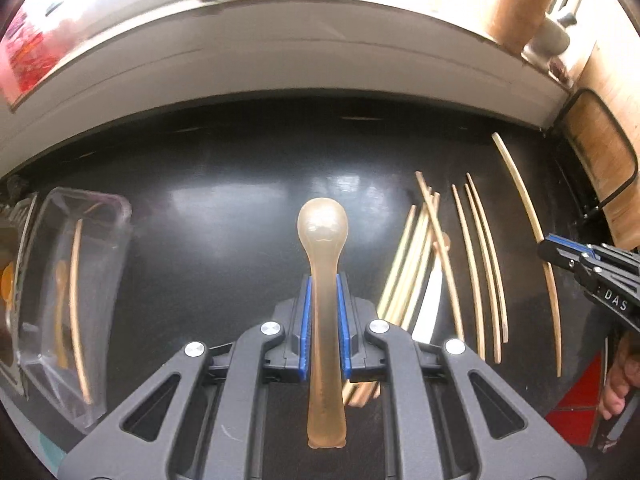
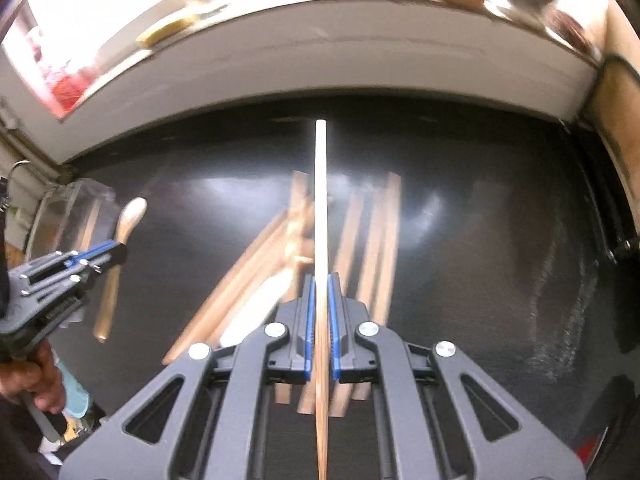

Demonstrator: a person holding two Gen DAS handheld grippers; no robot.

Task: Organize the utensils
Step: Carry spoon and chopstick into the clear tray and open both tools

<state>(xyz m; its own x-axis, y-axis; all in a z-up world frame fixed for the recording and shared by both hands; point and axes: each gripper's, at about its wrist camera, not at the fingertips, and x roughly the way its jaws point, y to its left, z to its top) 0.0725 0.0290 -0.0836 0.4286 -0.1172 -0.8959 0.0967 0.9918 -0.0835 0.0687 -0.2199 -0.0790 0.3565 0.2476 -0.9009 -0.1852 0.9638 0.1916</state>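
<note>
Bare dark tabletop [image 1: 220,220] between clear container [image 1: 100,248] and scattered chopsticks [image 1: 476,264].

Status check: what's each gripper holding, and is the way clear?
Left gripper shut on translucent amber plastic spoon. Right gripper shut on wooden chopstick. Clear plastic container left, nothing blocking.

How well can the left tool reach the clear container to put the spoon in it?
Probably yes. The left tool is shut on the spoon, and the clear container lies open-topped to its left, with only bare black tabletop between. The chopsticks lie on the other side.
</note>
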